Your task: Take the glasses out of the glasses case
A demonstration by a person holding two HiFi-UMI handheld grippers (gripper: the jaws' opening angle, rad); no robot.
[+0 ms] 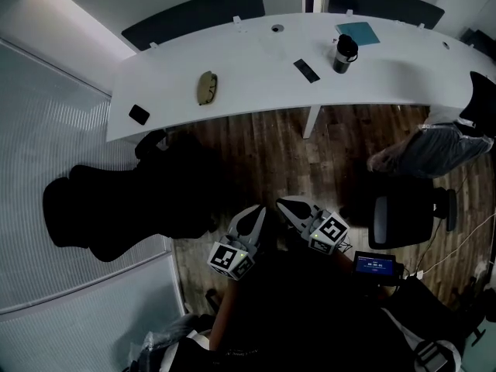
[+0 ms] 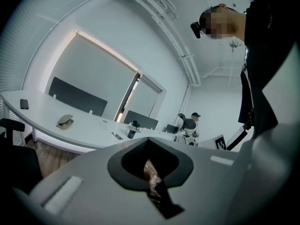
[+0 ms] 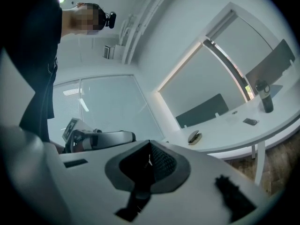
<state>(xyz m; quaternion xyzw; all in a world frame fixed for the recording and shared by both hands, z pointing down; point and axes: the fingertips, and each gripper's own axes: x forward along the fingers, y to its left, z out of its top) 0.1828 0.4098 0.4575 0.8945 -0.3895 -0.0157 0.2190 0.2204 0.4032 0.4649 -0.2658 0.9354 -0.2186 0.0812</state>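
Both grippers are held close in front of the person, well away from the table. The left gripper (image 1: 252, 219) and the right gripper (image 1: 293, 210) are each clenched tight with nothing between the jaws. The glasses case (image 1: 206, 87) lies untouched on the long white table (image 1: 256, 91), between a black phone (image 1: 139, 115) and a dark tumbler (image 1: 344, 53).

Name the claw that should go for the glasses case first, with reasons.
Left, narrowly. In the head view the glasses case lies left of centre on the table, on the side of the left claw; the right claw would reach across. Both claws are shut and well short of the table.
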